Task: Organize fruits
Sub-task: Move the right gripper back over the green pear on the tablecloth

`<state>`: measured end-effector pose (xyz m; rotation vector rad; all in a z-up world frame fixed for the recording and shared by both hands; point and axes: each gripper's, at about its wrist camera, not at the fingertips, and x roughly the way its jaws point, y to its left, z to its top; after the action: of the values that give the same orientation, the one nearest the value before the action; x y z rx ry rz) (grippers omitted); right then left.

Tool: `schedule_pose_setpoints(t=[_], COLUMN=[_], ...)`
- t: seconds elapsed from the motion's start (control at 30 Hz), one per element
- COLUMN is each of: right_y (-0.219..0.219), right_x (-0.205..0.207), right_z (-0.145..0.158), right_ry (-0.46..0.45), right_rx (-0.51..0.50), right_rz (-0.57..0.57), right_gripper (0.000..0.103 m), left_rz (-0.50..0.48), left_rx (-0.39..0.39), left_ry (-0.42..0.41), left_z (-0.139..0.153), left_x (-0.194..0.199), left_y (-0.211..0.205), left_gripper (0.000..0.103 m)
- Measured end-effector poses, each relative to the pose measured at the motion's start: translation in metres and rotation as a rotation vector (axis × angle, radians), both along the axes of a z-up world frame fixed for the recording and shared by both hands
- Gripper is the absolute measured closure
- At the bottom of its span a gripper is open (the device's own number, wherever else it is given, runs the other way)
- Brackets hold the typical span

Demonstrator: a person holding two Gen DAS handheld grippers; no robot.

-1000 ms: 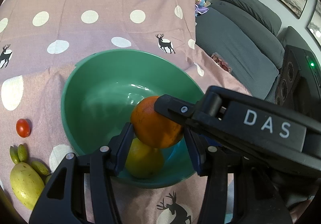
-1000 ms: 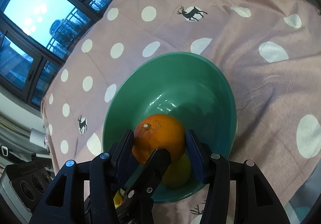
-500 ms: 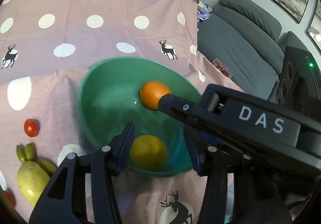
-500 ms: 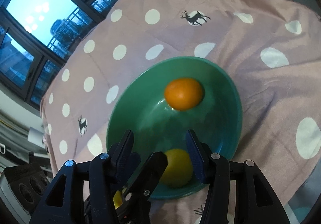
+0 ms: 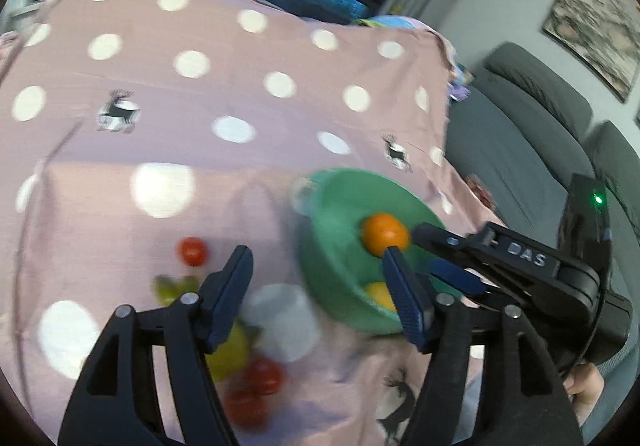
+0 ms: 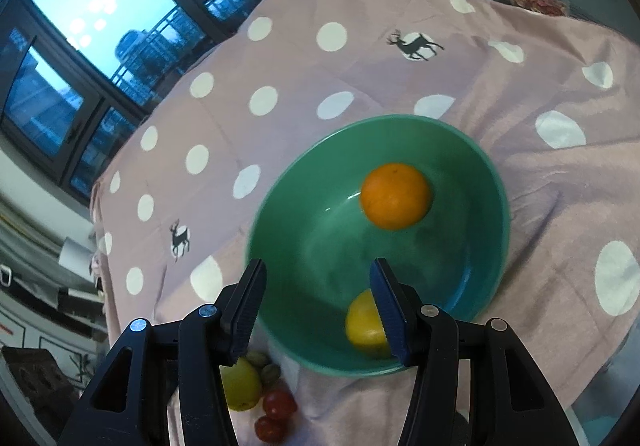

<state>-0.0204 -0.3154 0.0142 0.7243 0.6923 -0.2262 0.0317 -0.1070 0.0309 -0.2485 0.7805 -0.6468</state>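
Observation:
A green bowl (image 5: 340, 202) stands on the pink polka-dot cloth and holds an orange (image 5: 385, 234) and a yellow fruit (image 5: 378, 294). My left gripper (image 5: 320, 286) hangs over the cloth at the bowl's left rim. Its jaws are opening with nothing between them. In the right wrist view the orange (image 6: 396, 195) lies at the far side of the bowl (image 6: 280, 214) and the yellow fruit (image 6: 364, 326) at the near side. My right gripper (image 6: 318, 306) is open and empty above the near rim. Red tomatoes (image 5: 193, 251), small green fruits (image 5: 172, 288) and a yellow-green fruit (image 5: 228, 354) lie loose left of the bowl.
Two more tomatoes (image 5: 266, 376) lie near the cloth's front edge. A grey sofa (image 5: 520, 134) runs along the right side of the table. A black box with a green light (image 5: 588, 214) sits at the far right. Windows stand behind the table.
The orange, between the fingers a second ago, now lies loose in the bowl. My left gripper has swung left off the bowl toward the loose fruit and its jaws have widened. The right gripper has hardly moved.

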Motion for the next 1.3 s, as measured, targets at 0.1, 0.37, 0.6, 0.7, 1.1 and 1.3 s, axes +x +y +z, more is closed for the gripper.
schedule_pose_setpoints(t=[0.1,0.37,0.6,0.7,1.1,1.3], right_y=[0.010,0.040,0.061,0.068,0.102,0.120], right_x=[0.004,0.014,0.023,0.028,0.040,0.041], right_z=[0.002,0.008,0.009,0.007,0.003,-0.001], right_ry=[-0.001,-0.006,0.010,0.027,0.058,0.076], right_rx=[-0.010,-0.044,-0.061,-0.067,-0.083,-0.105], right_rz=[0.032,0.119,0.189,0.212,0.352,0.421], right_gripper=[0.047,0.046,0.045,0.044,0.037,0.033], left_rz=[0.061,0.158,0.208,0.231,0.310,0.334], left_rx=[0.019,0.069,0.084,0.094,0.094,0.106], left_ry=[0.011,0.059,0.116,0.140,0.220,0.245], left_z=[-0.002,-0.008,-0.015,-0.018,-0.029,-0.032], left_x=[0.003,0.011,0.017,0.018,0.023,0.024], left_y=[0.018,0.048,0.071,0.081,0.114,0.123], left_gripper=[0.031,0.027,0.025,0.024,0.023,0.023])
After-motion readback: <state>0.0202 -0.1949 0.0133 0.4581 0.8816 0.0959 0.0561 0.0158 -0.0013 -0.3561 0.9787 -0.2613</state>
